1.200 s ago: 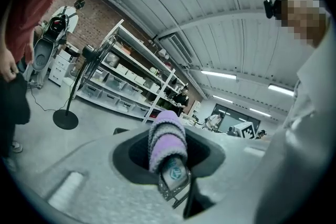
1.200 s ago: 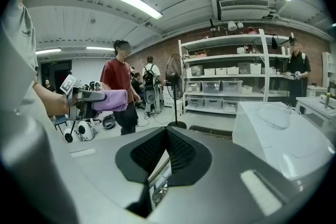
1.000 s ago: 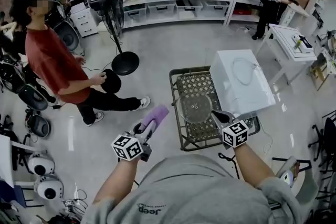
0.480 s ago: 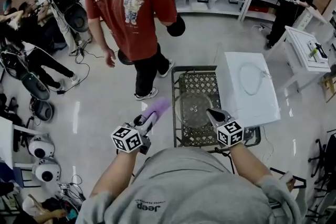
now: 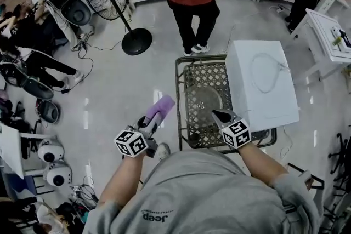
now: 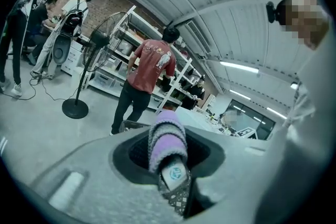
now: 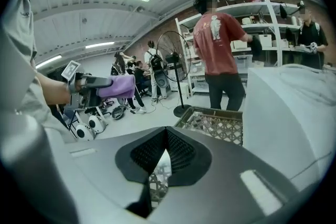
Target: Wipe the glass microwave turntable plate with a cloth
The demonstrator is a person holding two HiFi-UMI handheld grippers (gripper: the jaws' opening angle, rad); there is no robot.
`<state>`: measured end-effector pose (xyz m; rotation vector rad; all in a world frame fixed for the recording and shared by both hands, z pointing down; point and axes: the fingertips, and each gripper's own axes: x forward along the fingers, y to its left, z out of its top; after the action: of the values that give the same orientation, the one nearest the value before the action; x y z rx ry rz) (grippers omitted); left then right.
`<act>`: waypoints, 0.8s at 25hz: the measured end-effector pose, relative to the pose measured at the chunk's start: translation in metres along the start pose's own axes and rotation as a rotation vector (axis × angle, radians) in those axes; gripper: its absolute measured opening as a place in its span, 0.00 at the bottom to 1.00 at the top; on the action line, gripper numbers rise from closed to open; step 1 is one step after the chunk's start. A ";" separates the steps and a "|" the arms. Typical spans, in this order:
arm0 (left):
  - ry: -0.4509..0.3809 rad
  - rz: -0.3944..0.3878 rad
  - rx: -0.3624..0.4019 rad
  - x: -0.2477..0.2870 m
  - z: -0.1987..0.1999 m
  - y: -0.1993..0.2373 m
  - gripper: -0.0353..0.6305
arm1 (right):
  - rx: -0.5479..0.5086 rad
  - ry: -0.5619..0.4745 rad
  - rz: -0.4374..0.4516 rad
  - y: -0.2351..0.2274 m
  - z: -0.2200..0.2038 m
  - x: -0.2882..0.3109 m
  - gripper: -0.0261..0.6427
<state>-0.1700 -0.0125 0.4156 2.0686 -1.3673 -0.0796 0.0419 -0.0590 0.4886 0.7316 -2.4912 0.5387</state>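
Head view, boxy white microwave oven (image 5: pixel 262 85) at 2 o'clock, black wire-lattice crate (image 5: pixel 179 118) against its 9 o'clock side, round clear glass turntable plate (image 5: pixel 202 100) lying inside, rolled purple cloth (image 5: pixel 159 108) clamped in left gripper (image 5: pixel 149 123), right gripper (image 5: pixel 218 114) pinched together by plate's 5 o'clock rim.

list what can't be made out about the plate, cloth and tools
The glass turntable plate: smears too small in the head view; the right gripper view shows only a pale sliver in the right tool.
The purple cloth: lower end buried in the left tool, left gripper view.
The white microwave: only its top shows, head view.
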 end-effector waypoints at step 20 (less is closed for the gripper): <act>0.185 -0.095 -0.007 0.073 -0.073 0.062 0.21 | 0.086 0.199 -0.404 -0.083 -0.175 0.057 0.05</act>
<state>-0.1585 -0.0542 0.5280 2.0784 -1.1562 0.0652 0.1071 -0.0608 0.6799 1.1222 -2.0721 0.5391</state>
